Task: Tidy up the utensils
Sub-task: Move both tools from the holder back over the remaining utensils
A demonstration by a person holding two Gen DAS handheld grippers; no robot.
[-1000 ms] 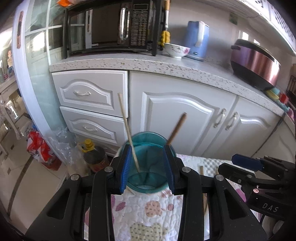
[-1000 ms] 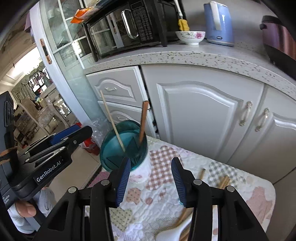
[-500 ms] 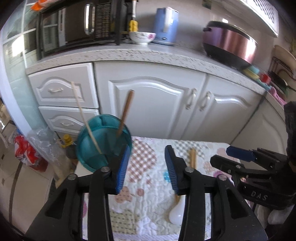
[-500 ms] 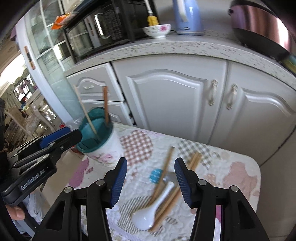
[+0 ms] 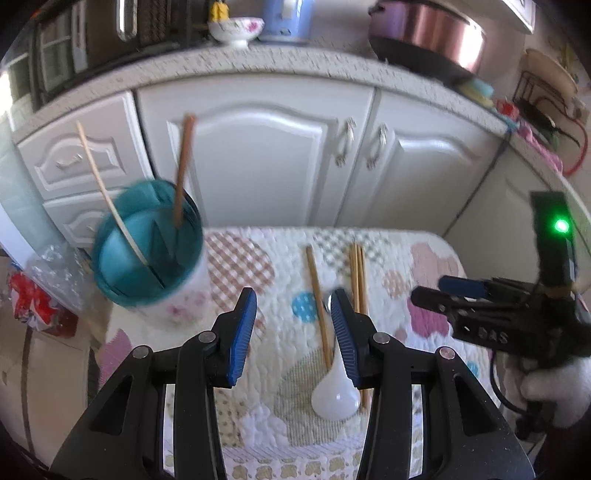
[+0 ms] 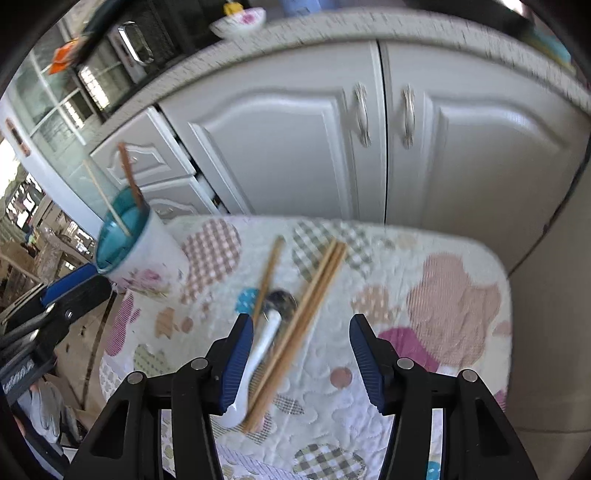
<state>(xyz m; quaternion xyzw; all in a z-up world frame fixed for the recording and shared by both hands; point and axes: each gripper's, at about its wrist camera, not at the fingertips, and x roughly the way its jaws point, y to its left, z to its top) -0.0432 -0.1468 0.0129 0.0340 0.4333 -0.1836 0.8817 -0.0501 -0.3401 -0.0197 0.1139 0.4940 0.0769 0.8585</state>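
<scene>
A white flowered holder with a teal inside (image 5: 147, 254) (image 6: 125, 240) stands at the left of the quilted cloth, with a pale chopstick (image 5: 107, 195) and a brown one (image 5: 183, 170) in it. On the cloth lie a white spoon (image 5: 336, 391) (image 6: 255, 362), a single chopstick (image 5: 317, 302) (image 6: 269, 273) and a bundle of chopsticks (image 5: 358, 273) (image 6: 314, 299). My left gripper (image 5: 293, 306) hangs open above the single chopstick and the spoon's handle. My right gripper (image 6: 301, 328) is open over the spoon and the bundle, touching nothing.
The quilted cloth (image 6: 443, 295) covers a small table in front of white cabinet doors (image 5: 266, 155). A counter above holds a bowl (image 5: 236, 27) and a cooker (image 5: 428, 33). Bags lie on the floor at the left (image 5: 33, 302). A gloved hand (image 5: 554, 391) holds the right gripper.
Both grippers have swung right and down, away from the holder and over the loose utensils. The left jaws have spread wider; the right jaws have widened a little.
</scene>
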